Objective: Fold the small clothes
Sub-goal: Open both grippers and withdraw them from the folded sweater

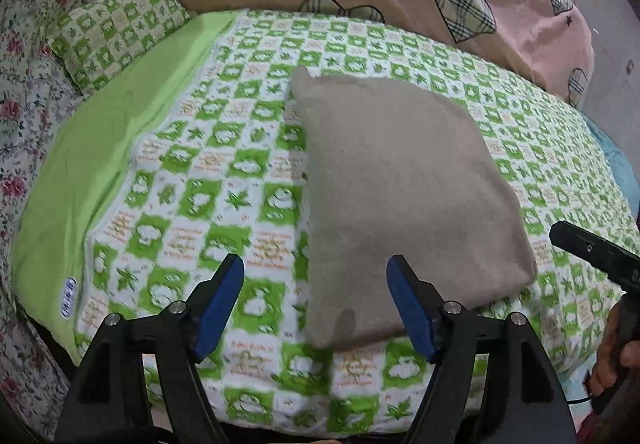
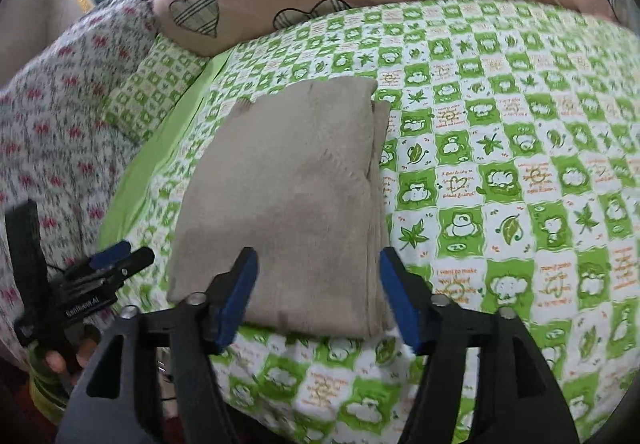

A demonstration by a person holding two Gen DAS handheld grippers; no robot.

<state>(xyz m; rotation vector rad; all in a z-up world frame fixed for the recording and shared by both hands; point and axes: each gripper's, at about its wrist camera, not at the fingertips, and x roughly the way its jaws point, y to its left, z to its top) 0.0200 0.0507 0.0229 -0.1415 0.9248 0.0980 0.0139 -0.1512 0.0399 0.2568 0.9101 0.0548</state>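
Blue-padded left gripper (image 1: 315, 308) and right gripper (image 2: 318, 298) hang with jaws apart, holding nothing, over the near edge of the folded beige cloth (image 2: 288, 200) lying on the green-checked sheet (image 1: 208, 180); check its edges align before withdrawing.

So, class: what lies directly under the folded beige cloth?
The green-and-white checked bedsheet shows all around the folded beige cloth. Whatever sits beneath the cloth itself is covered.

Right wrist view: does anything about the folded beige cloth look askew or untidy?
Slightly. The folded beige cloth lies flat on the green checked sheet, but along its right side lower layers stick out past the top layer, so the edges do not line up. Nothing else stands out.
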